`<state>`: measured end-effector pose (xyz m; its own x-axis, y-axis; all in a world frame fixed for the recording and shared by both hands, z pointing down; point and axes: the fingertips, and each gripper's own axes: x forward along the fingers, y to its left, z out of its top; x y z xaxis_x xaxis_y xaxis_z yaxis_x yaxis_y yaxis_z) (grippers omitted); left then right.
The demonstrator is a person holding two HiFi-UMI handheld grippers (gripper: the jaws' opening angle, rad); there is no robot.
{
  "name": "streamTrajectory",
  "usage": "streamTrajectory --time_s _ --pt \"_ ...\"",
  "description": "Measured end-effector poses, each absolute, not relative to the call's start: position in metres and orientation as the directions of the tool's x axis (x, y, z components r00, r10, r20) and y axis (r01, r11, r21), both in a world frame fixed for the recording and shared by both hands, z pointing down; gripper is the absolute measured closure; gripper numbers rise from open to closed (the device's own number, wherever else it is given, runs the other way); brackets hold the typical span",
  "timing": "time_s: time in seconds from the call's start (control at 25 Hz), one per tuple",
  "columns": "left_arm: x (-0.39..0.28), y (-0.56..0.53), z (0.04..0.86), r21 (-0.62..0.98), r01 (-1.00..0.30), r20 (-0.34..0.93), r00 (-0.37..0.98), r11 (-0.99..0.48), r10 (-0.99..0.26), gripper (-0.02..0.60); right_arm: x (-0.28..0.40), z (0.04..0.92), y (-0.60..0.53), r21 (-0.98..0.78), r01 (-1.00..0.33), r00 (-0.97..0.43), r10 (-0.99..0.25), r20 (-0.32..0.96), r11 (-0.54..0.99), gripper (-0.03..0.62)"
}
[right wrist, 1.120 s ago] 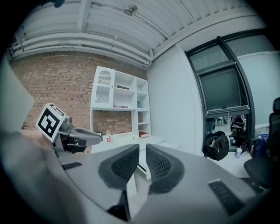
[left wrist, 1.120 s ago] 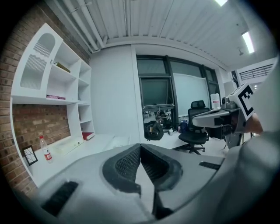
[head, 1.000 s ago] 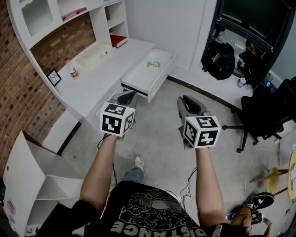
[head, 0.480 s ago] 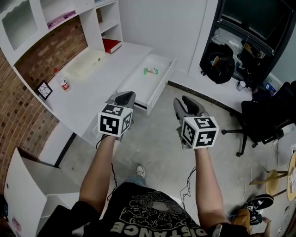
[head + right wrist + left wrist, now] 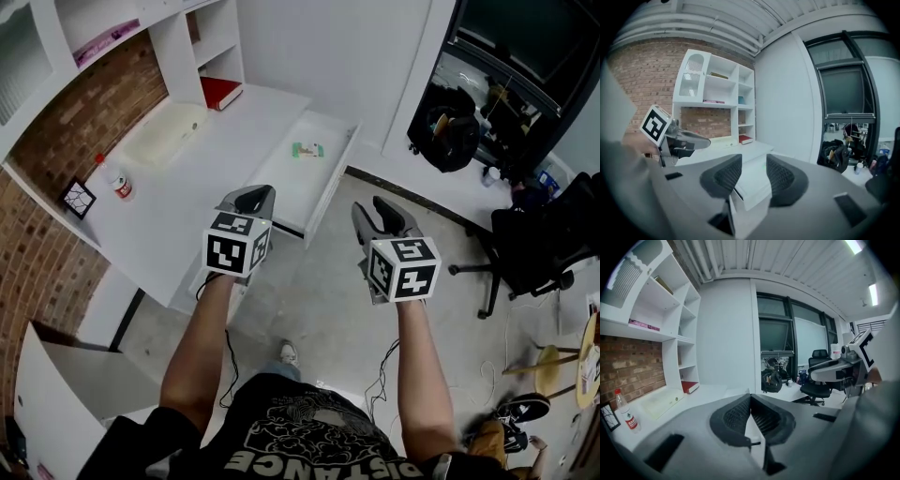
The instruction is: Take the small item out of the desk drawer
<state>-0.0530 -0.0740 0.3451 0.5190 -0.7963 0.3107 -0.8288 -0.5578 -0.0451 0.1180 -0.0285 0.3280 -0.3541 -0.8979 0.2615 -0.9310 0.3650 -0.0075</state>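
The small green-and-white packet (image 5: 307, 149) lies flat in the open drawer (image 5: 298, 187), well ahead. Likely light and flimsy; we'd pinch one edge. Our right gripper (image 5: 375, 208) has its jaws apart, just opening, empty; the left gripper (image 5: 253, 195) jaws are together.

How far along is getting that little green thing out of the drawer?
Done: the drawer already stands open, the small green item lying inside. In hand: nothing; the right tool has just been opening its jaws, nothing between them, and the left tool is shut and empty, both short of the drawer. Left: reach in, grip the item, lift it out.
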Motion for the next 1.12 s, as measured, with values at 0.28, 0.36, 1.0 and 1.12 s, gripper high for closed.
streamTrajectory --time_s 0.28,0.36,1.0,1.12 --pt "-0.060 -0.107 0.342 -0.070 -0.807 0.305 0.542 -0.586 -0.783 0.578 0.104 0.321 -0.064 0.019 -0.934 -0.341 -0.907 0.248 0.356 0.437" --pt "-0.063 -0.115 0.343 -0.068 -0.806 0.307 0.544 -0.589 -0.781 0.578 0.100 0.320 -0.073 0.016 -0.934 -0.341 -0.905 0.253 0.357 0.401" --pt "-0.092 -0.182 0.350 -0.034 -0.811 0.308 0.548 -0.585 -0.778 0.577 0.077 0.324 -0.140 0.030 -0.931 -0.342 -0.896 0.283 0.365 0.285" --pt "-0.097 -0.191 0.354 -0.032 -0.813 0.309 0.545 -0.581 -0.780 0.577 0.069 0.329 -0.149 0.020 -0.925 -0.358 -0.889 0.286 0.379 0.265"
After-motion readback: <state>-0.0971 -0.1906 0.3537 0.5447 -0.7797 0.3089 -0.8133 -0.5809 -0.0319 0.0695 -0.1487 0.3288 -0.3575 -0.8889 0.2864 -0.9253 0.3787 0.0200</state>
